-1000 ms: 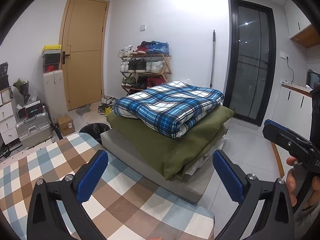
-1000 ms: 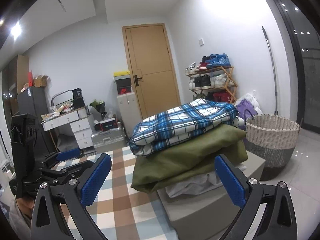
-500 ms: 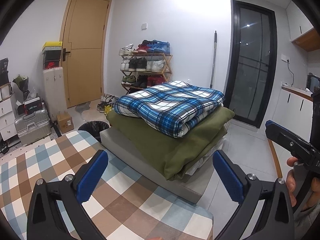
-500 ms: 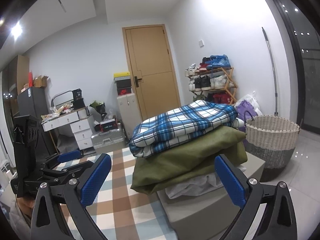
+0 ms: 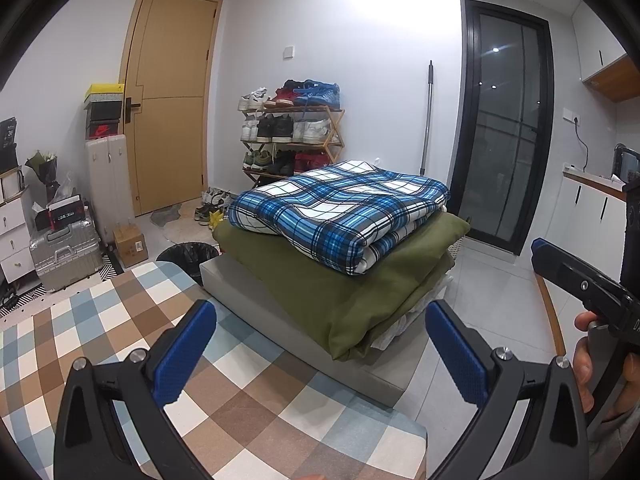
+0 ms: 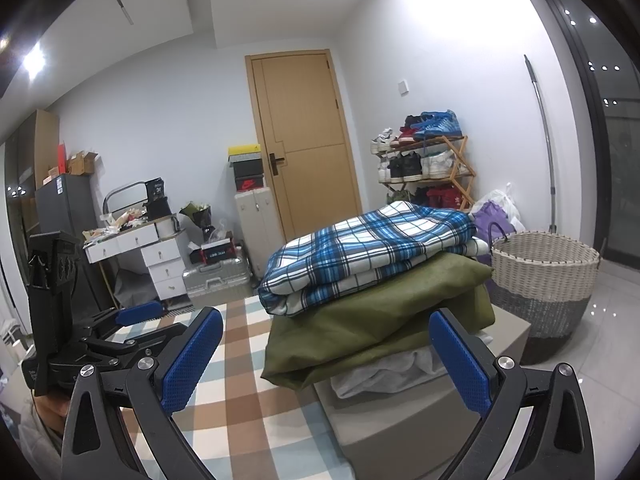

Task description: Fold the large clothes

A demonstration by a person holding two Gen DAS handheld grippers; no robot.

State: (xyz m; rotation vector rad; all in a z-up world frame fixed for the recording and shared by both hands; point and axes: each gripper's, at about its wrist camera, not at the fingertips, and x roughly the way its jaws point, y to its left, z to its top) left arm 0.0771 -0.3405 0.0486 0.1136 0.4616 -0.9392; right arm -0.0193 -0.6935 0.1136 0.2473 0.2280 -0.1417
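A folded blue plaid blanket [image 5: 340, 208] [image 6: 372, 248] lies on top of a folded olive green cloth [image 5: 360, 284] [image 6: 380, 324], with white fabric [image 6: 392, 372] under both, all stacked on a grey cushion block [image 5: 280, 320] [image 6: 400, 428]. My left gripper [image 5: 320, 352] is open and empty, held short of the stack above a checkered cloth [image 5: 100, 320]. My right gripper [image 6: 326, 356] is also open and empty, facing the stack's end. In the left wrist view the right gripper [image 5: 576, 280] shows at the right edge, held by a hand [image 5: 588, 344].
A woven basket [image 6: 544, 280] stands on the tiled floor right of the block. A shoe rack [image 5: 292, 136], a door [image 5: 168, 100], a silver suitcase [image 5: 66, 252], a black bin [image 5: 188, 254] and a cluttered drawer unit [image 6: 152, 256] line the room's far side.
The left wrist view has shifted slightly, with the stack sitting a little closer and more central. The right wrist view is almost unchanged. Both grippers stay open.
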